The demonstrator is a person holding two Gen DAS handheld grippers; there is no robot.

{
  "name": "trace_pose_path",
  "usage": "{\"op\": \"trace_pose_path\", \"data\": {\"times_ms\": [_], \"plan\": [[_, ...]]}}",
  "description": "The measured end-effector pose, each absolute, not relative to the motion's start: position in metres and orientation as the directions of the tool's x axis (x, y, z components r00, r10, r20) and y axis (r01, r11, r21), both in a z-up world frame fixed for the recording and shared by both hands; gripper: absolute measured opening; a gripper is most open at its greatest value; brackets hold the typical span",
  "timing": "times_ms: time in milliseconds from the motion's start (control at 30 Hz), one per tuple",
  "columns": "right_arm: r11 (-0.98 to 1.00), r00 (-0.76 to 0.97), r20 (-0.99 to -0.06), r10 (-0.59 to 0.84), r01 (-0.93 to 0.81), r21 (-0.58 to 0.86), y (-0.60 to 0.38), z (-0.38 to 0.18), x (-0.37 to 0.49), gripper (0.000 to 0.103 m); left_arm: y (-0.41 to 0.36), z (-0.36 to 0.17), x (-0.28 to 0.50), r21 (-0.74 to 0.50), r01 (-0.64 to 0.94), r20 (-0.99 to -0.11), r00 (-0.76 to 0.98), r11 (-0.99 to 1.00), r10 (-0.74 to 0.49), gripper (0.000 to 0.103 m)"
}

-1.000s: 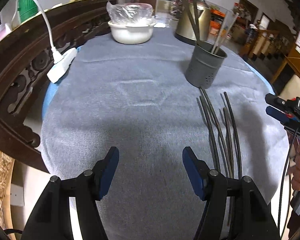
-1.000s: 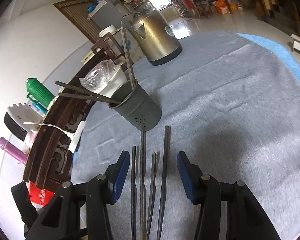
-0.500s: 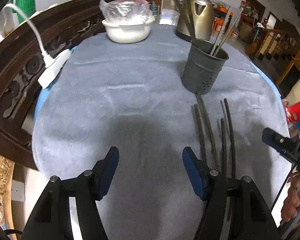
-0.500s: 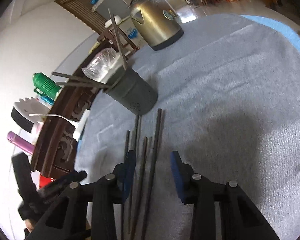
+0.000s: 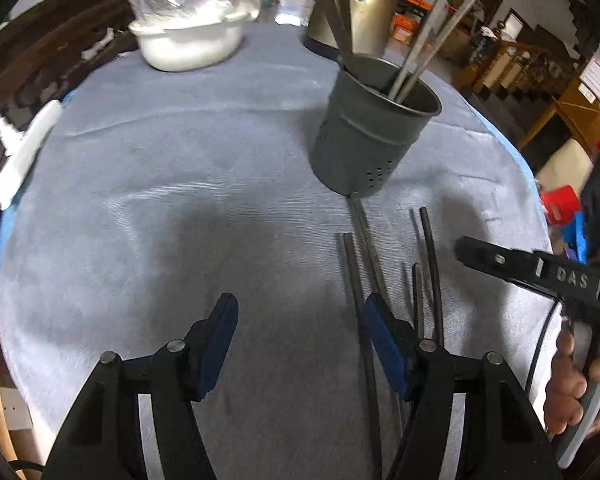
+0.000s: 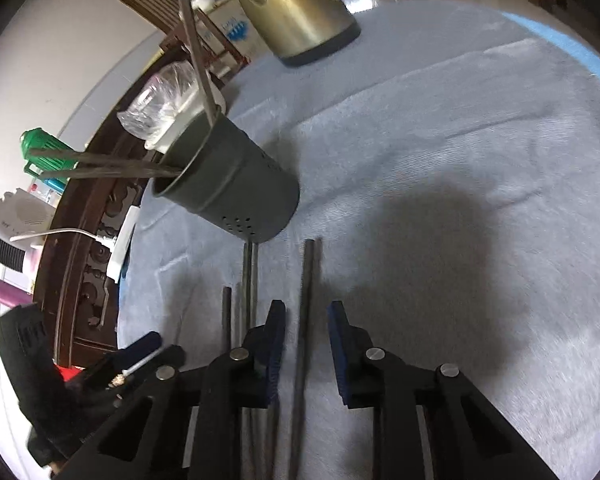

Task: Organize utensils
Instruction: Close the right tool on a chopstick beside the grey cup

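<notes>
Left hand-held gripper tilts steeply downward, jaws wide apart, holding nothing. Right hand-held gripper angles down too, jaws just closing, pads not yet pressing; fingers wrap its handle.

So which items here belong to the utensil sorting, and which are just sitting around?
Part of the job:
- loose chopsticks on the cloth
- grey holder, chopsticks already in it
- right tool, jaws just been closing, one chopstick between them, not yet gripped
- left tool, open

Lying about:
- kettle
- covered bowl
- power strip
- green flask
</notes>
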State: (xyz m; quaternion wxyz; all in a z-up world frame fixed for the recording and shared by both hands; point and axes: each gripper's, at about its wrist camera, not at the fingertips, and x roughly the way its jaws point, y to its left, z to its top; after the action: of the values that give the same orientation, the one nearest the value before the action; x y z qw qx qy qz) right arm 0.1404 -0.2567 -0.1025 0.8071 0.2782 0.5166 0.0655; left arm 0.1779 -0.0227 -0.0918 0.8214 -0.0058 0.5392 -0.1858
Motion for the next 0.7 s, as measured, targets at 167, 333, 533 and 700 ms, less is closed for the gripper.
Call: {"op": "trace_pose_path", "data": {"times_ms": [167,333,533,700], "plan": [[0.825,0.425,-0.815,0.394,0.227,0.517,-0.259,-0.107,0.164,0.025,-0.032,-0.096,0.192,-0.233,0.328,-0.891,0.305,0.915,-0.336,0.067],[0.837,0.396,-0.837,0.378,0.239,0.492,-0.254,-0.114,0.177,0.025,-0.042,-0.104,0.205,-0.219,0.344,-0.907,0.273,0.913,-0.320,0.067],[0.881,0.371,-0.877,0.305,0.239,0.408,-0.243,-0.122,0.190,0.025,-0.048,-0.107,0.216,-0.227,0.368,-0.907,0.257,0.902,-0.334,0.055],[0.929,0.364,-0.903,0.229,0.194,0.314,-0.233,-0.119,0.194,0.009,-0.051,-0.117,0.221,-0.247,0.366,-0.916,0.215,0.897,-0.339,0.041]]}}
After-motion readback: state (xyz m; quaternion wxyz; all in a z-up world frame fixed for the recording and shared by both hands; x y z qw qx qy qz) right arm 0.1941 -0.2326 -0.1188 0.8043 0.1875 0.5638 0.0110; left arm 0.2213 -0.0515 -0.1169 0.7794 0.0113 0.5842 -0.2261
